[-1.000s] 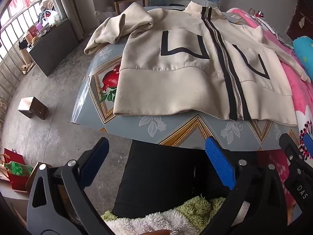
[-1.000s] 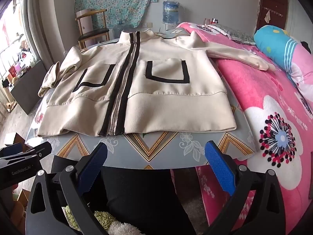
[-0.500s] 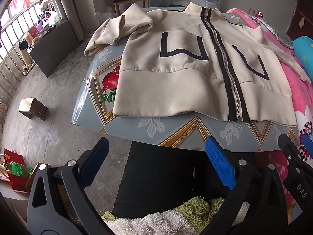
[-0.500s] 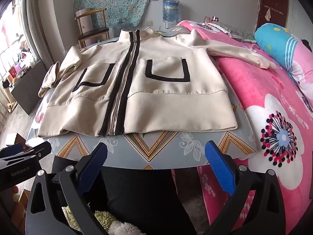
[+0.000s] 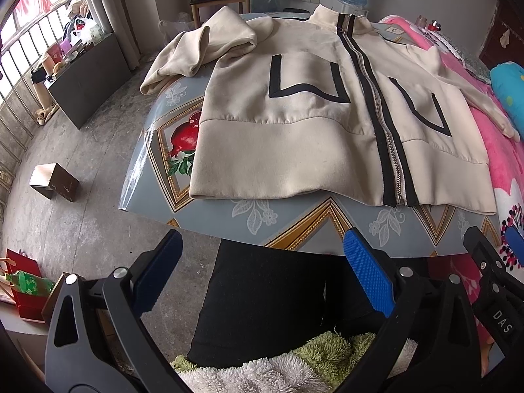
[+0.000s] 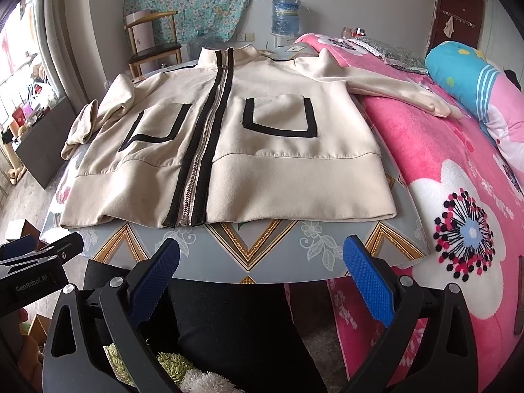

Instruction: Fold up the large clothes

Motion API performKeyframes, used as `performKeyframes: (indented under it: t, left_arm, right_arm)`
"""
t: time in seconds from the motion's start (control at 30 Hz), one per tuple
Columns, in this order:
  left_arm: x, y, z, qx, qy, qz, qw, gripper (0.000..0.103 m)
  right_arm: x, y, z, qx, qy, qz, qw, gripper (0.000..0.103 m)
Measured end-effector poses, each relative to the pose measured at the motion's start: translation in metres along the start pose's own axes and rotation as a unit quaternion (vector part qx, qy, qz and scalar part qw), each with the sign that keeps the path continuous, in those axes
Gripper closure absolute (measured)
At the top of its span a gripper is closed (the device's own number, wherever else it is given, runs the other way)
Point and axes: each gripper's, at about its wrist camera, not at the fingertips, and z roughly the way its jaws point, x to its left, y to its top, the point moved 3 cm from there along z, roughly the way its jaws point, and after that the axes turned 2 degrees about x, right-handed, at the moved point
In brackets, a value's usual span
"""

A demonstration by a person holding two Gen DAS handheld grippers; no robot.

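Left claw [image 5: 262, 268] and right claw [image 6: 262, 270]: both spread wide, nothing held, hovering short of the counter [image 6: 249, 245] edge. Ahead of both lies the jacket [image 6: 278, 170], flat, zipped, hem nearest. Cream fleece-like cloth, thick ribbed hem band, black-trimmed pockets, metal zip [image 6: 196, 163]. Likely soft, limp, fairly heavy; drapes when lifted. One sleeve bunched ahead-left, the other trailing onto the pink bed [image 6: 458, 196]. Best holds, probably: hem corners or shoulder seams.
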Motion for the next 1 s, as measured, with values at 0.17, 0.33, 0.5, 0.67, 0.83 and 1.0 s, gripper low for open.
performKeyframes:
  t: [0.17, 0.33, 0.5, 0.67, 0.83, 1.0]
  left_arm:
    - [0.0, -0.0004, 0.0021, 0.0, 0.001, 0.001, 1.0, 0.008]
    - [-0.0009, -0.0013, 0.0018, -0.001, 0.002, 0.0, 1.0, 0.008]
    - [-0.001, -0.0022, 0.0021, -0.002, 0.003, -0.001, 1.0, 0.008]
    - [-0.0007, -0.0023, 0.0024, -0.002, 0.004, 0.0, 1.0, 0.008]
    - [-0.0009, -0.0021, 0.0019, -0.002, 0.004, 0.0, 1.0, 0.008]
    - [-0.0004, -0.0022, 0.0024, -0.003, 0.004, 0.0, 1.0, 0.008]
  right_arm:
    - [-0.0012, -0.0002, -0.0001, 0.0, -0.004, 0.0, 1.0, 0.006]
    - [-0.0006, -0.0001, -0.0008, -0.001, -0.005, -0.001, 1.0, 0.006]
    - [-0.0005, 0.0003, -0.0014, -0.002, -0.008, -0.003, 1.0, 0.006]
    - [-0.0005, 0.0004, -0.0017, -0.003, -0.009, -0.004, 1.0, 0.006]
    - [-0.0006, 0.0007, -0.0021, -0.004, -0.009, -0.005, 1.0, 0.006]
    - [-0.0005, 0.0014, -0.0024, -0.004, -0.009, -0.004, 1.0, 0.006]
